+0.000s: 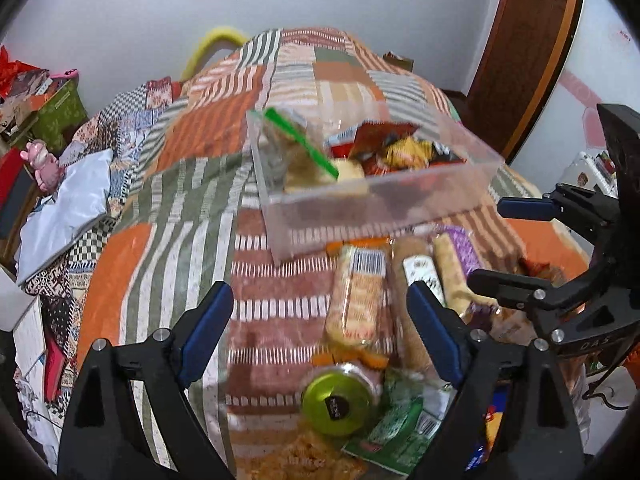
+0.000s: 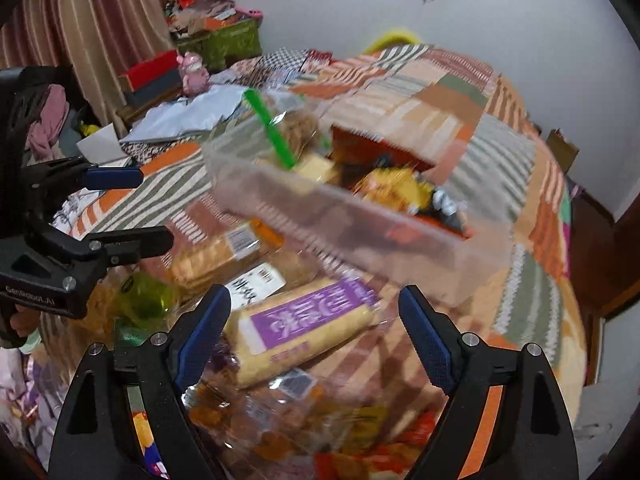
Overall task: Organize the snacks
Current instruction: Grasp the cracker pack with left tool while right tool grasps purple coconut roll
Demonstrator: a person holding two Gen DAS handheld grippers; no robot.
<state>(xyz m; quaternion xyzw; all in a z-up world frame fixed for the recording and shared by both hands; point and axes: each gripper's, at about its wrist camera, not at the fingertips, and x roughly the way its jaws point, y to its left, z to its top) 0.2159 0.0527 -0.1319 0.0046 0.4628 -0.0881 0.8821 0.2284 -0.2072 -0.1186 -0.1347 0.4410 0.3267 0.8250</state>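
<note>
Both of your grippers hang over the patchwork bedspread (image 1: 192,184) with nothing between their fingers. In the left wrist view, your left gripper (image 1: 320,332) has its jaws spread wide, blue pads facing each other across a gap that frames a clear pack of crackers (image 1: 354,300). Your right gripper (image 1: 504,240) enters that view at 3 o'clock, jaws also apart and holding nothing.

The clear plastic bin (image 1: 400,200) sits on the bedspread at 12 o'clock from the left gripper, past the loose snacks. Inside it: a bag with a green zip strip (image 1: 308,142) at the bin's 9 o'clock side, a red packet (image 1: 380,136) and a yellow packet (image 1: 408,152) toward its 2 o'clock side. The contents are blurred; labels cannot be read.

Loose snacks lie between the bin and your grippers. A green-lidded jar (image 1: 338,400) lies at 6 o'clock from the crackers, just beside a green packet (image 1: 396,428). A brown roll with a white label (image 1: 412,276) lies at 3 o'clock of the crackers.

In the right wrist view, your right gripper (image 2: 316,328) is wide open directly over a pale roll with a purple label (image 2: 308,324), not touching it as far as the picture tells. Your left gripper (image 2: 152,208) shows at 9 o'clock, open. The bin (image 2: 360,224) lies at 12 o'clock, tilted in the frame and smeared by motion blur.
</note>
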